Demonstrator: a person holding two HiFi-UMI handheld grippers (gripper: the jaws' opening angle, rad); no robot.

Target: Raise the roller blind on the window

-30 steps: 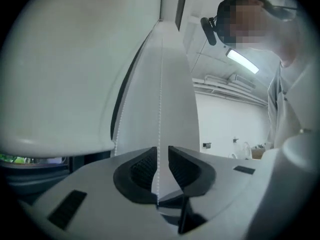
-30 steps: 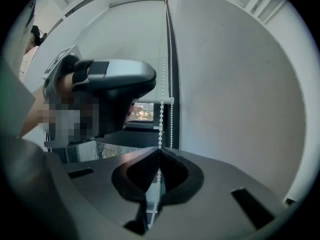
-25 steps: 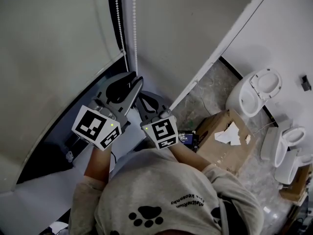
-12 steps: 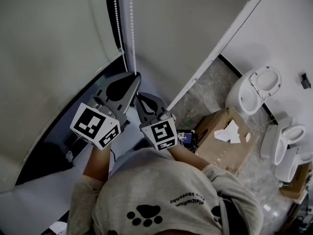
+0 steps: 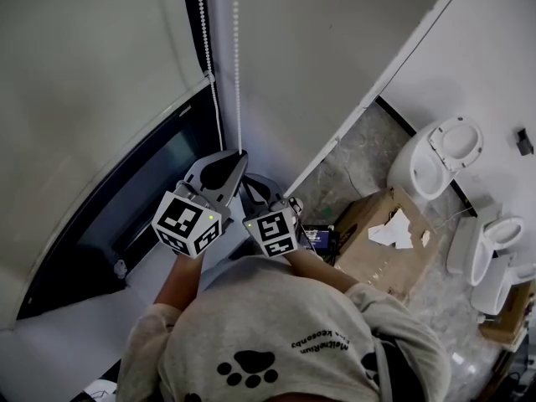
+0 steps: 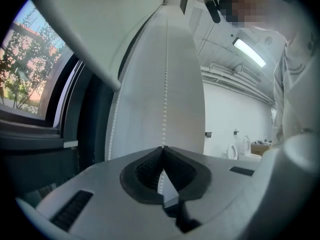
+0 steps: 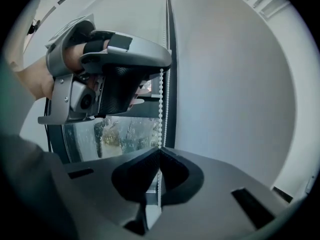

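Window [image 5: 142, 199]: it shows dark and bare below the blind's lower edge and is covered above it.
Roller blind [image 5: 84, 82]: it hangs over the upper part of the window and looks only partly raised. The frames do not show which strand raises it. If the gripped strand is the lowering one, a downward pull would drop the blind instead.
Bead chain [image 5: 236, 74]: it hangs at the window's right edge as two strands. The right-hand strand runs down into both grippers. A pull angled away from the chain's hanging line could bind it or make it jump at the roller, which is out of view. A hard jerk could snap it.
Free strand [image 5: 209, 48]: it hangs just beside the gripped one. It could be caught by a gripper body and tangle as the chain runs.
Left gripper [image 6: 162, 148]: its jaws are closed on the strand, and it is the upper of the two grips.
Right gripper [image 7: 160, 149]: its jaws are closed on the same strand, just below the left gripper. With both grips so close and low, one must let go to re-grip higher. Letting go with both at once could let the blind run back.
Beads: they are small and smooth, so they may slip through the pads under load.
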